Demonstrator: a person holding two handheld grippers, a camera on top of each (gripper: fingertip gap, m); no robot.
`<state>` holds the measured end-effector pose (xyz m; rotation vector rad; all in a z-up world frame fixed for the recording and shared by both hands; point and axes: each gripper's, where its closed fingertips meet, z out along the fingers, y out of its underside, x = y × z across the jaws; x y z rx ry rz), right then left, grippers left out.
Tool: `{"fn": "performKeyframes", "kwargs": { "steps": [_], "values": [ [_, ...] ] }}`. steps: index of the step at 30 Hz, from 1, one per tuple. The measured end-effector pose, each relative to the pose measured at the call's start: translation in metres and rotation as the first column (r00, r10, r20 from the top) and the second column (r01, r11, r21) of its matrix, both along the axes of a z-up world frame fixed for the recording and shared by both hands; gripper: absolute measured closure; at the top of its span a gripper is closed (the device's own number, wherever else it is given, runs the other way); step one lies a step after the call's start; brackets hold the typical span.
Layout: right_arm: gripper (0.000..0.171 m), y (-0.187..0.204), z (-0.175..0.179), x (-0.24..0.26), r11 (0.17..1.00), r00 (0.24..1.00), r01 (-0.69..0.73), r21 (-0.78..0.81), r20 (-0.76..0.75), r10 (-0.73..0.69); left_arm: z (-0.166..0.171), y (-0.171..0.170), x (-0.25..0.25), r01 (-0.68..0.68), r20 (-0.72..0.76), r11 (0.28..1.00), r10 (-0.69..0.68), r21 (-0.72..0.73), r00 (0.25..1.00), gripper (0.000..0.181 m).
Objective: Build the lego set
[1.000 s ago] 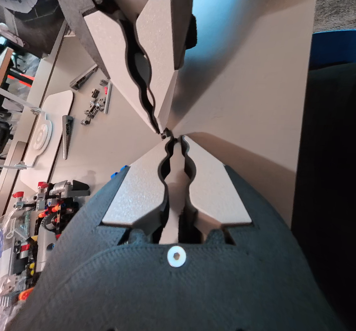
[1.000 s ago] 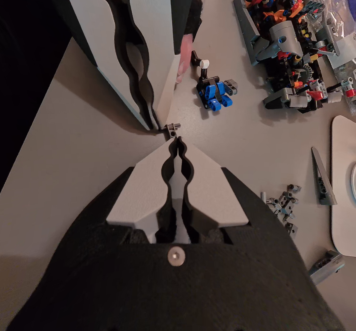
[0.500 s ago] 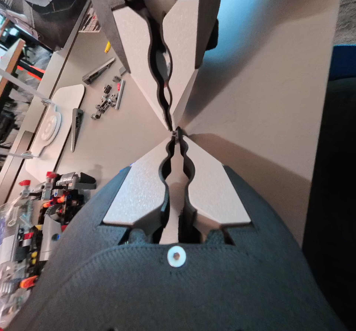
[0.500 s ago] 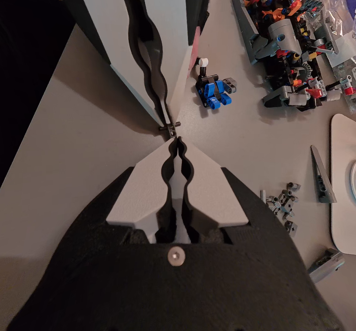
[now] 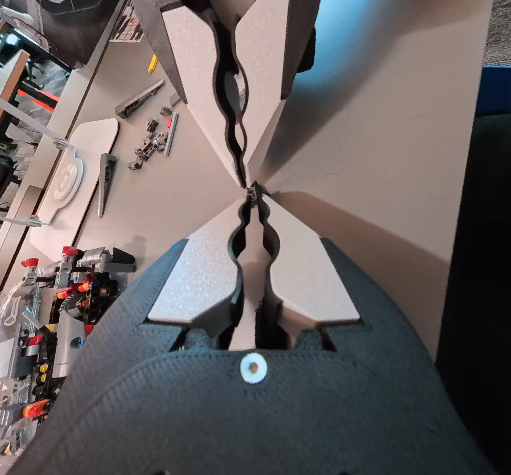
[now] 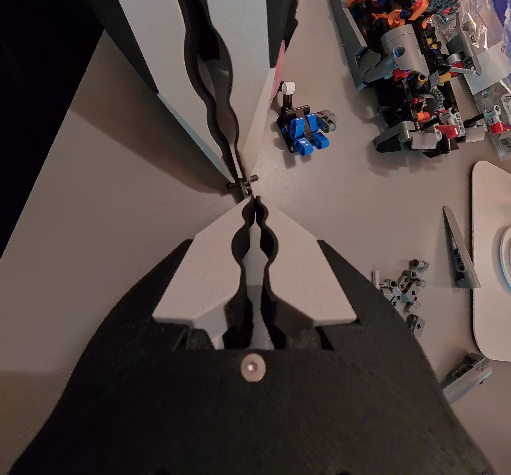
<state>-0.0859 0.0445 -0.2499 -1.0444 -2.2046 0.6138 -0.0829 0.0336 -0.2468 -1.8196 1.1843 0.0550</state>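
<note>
Pin (image 6: 242, 184) now crosses the grey connector (image 6: 247, 189) pinched between left hand-held gripper (image 5: 253, 202) and closed right hand-held gripper (image 6: 255, 199)

Dim and warm in right wrist view; cool blue glare on far bench (image 5: 401, 33) in left. Strong wide-angle bending, soft blur at edges.

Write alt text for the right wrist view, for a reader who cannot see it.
Two grey claws meet tip to tip over a pale table: the right claw from below, the left claw from above, pinching a small grey connector with a black pin. A small blue and black assembly and the larger model lie beyond.
</note>
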Motion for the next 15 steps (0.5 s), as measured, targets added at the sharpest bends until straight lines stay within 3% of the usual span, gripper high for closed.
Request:
{"fn": "performKeyframes", "kwargs": {
  "steps": [15],
  "values": [
    [0.171, 0.0032, 0.0000, 0.0004, 1.000, 1.000, 0.010, -0.006, 0.004, -0.010, 0.0003, 0.0050, -0.0037, -0.037, 0.001, 0.999, 0.037, 0.003, 0.999, 0.181]
  ]
}}
